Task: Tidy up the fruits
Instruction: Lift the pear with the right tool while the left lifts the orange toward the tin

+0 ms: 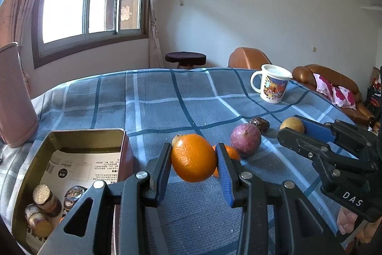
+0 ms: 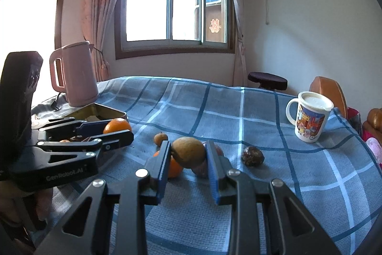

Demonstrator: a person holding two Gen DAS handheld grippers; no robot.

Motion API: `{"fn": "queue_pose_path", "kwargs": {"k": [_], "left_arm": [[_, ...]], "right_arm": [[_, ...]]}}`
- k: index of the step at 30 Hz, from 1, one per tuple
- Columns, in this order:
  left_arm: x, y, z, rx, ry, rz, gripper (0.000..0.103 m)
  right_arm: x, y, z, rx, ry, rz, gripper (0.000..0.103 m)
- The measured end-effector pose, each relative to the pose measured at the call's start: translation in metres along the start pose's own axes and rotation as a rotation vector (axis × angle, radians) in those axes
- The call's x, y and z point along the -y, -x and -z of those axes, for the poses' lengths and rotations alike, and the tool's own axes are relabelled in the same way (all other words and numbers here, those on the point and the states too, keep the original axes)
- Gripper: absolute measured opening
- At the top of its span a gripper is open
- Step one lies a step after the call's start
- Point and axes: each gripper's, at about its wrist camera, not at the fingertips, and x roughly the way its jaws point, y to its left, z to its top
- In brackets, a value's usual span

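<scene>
My left gripper point(image 1: 193, 149) is shut on a big orange point(image 1: 193, 157) and holds it just right of an open metal tin point(image 1: 88, 132) on the blue checked cloth. Several dark fruits lie in the tin. My right gripper point(image 2: 187, 147) is shut on a yellow-brown fruit point(image 2: 188, 151); the left wrist view shows this gripper point(image 1: 289, 127) and its fruit point(image 1: 291, 125) at the right. Loose on the cloth lie a purple-red fruit point(image 1: 245, 139), a dark wrinkled fruit point(image 2: 252, 155), a small tangerine point(image 2: 160, 138) and another orange point(image 2: 174, 169).
A cartoon mug point(image 2: 310, 120) stands at the far right of the table. A pink kettle point(image 2: 76, 73) with its cord stands behind the tin at the far left. Beyond the table are a dark stool point(image 1: 185, 57) and a brown sofa point(image 1: 329, 78).
</scene>
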Motion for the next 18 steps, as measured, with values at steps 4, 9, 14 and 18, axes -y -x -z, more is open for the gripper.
{"fn": "queue_pose_path", "kwargs": {"k": [4, 9, 14, 18], "left_arm": [[0.0, 0.003, 0.0, 0.016, 0.001, -0.004, 0.039], [0.0, 0.006, 0.001, 0.037, -0.001, -0.009, 0.039], [0.001, 0.009, 0.001, 0.053, -0.001, -0.014, 0.039], [0.001, 0.012, 0.001, 0.068, -0.005, -0.017, 0.039]], "right_arm": [[0.0, 0.001, 0.0, 0.01, 0.001, 0.0, 0.032], [0.001, 0.004, 0.0, 0.022, 0.002, -0.001, 0.032], [0.001, 0.007, 0.001, 0.04, 0.002, -0.002, 0.032], [0.001, 0.009, 0.001, 0.048, 0.002, -0.001, 0.032]]}}
